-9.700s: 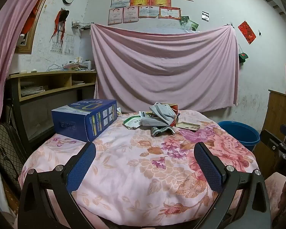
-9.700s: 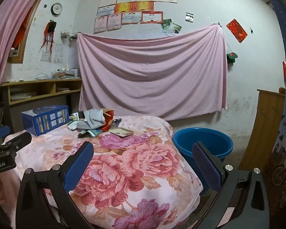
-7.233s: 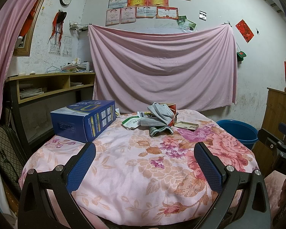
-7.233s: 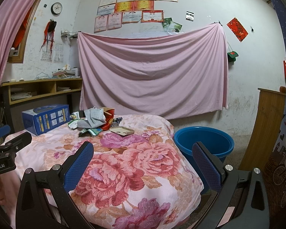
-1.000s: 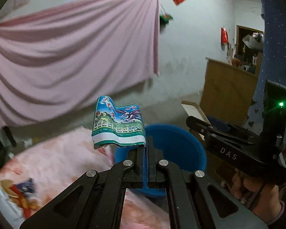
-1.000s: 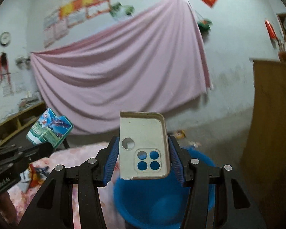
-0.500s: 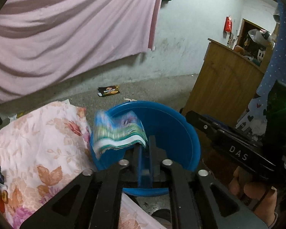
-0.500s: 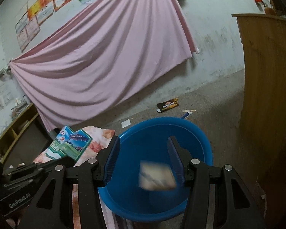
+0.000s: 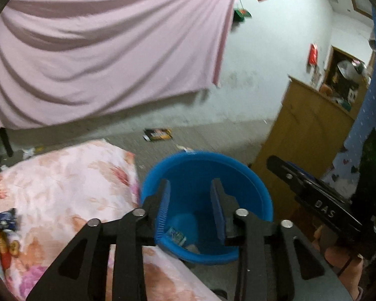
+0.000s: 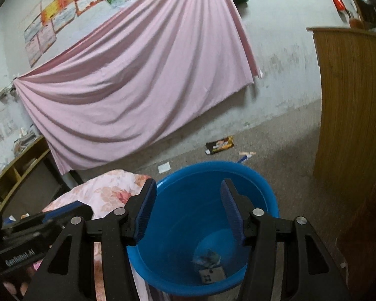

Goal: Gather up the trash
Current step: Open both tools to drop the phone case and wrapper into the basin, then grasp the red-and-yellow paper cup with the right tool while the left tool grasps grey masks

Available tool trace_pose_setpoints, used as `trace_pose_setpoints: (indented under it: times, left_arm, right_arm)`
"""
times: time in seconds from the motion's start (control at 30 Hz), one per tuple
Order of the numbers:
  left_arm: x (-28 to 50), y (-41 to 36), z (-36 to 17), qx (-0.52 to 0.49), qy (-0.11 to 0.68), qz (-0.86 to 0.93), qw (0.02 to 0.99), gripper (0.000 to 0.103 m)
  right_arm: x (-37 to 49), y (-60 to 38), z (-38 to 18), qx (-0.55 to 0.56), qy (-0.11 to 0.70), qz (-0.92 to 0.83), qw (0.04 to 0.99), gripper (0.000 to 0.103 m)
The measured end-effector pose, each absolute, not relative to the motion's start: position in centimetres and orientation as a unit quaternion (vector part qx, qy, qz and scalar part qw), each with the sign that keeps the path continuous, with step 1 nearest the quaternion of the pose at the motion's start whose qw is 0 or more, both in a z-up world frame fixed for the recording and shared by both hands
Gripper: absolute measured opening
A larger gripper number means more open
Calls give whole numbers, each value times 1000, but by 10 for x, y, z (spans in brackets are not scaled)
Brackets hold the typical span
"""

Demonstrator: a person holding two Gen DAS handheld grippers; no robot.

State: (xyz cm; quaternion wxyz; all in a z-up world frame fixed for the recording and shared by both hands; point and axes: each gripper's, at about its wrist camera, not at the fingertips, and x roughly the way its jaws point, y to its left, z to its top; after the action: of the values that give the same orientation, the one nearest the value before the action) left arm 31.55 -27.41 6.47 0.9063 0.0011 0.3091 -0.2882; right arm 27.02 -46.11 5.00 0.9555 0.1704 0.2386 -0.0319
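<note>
Both tongs are hanging over the blue bucket point(image 10: 265, 195) with nothing between their pads.

The left tongs point(image 9: 191, 207) are opening, their blue pads apart and empty above the bucket's mouth; the right tongs point(image 10: 188, 210) are also opening, pads spread wide and gripping nothing; the trash is lying at the bottom of the bucket, a crumpled printed wrapper point(image 10: 208, 257) just beside a grey phone case point(image 10: 211, 274) with round camera holes; the bucket is standing on the floor, just beside the edge of the floral bedspread point(image 9: 62, 175); a dark snack wrapper point(image 10: 220, 145) is lying on the concrete floor beyond the bucket, near the wall; a hand point(image 9: 338, 255) is gripping the right tool's handle at the left view's edge.
</note>
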Motion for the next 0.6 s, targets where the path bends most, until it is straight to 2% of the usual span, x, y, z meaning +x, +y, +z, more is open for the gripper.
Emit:
trace_pose_setpoints:
  times: [0.13,0.23,0.33,0.4,0.47,0.57,0.6]
  left_arm:
    - [305,-244,79,-8,268,-253,930,39]
    - [294,-220,90,-10,236,-224,946,52]
    - [283,-197,98,-16,209,-196,958,69]
    - [275,-178,103,-21,194,-170,966,91]
    - [267,-162,103,-28,177,-148,973,98]
    - [256,-133,103,-41,155,-114,980,100]
    - [255,-122,104,-45,152,-104,982,100]
  right_arm:
    - [266,-450,60,153,210,-29,965,60]
    - [262,-437,70,137,182,-22,973,68]
    - [258,-420,83,121,148,-8,982,75]
    - [255,-408,91,110,127,0,986,83]
    - [254,-396,98,102,109,11,989,88]
    - [251,-379,104,95,84,25,992,103]
    - [250,-373,106,96,75,32,992,103]
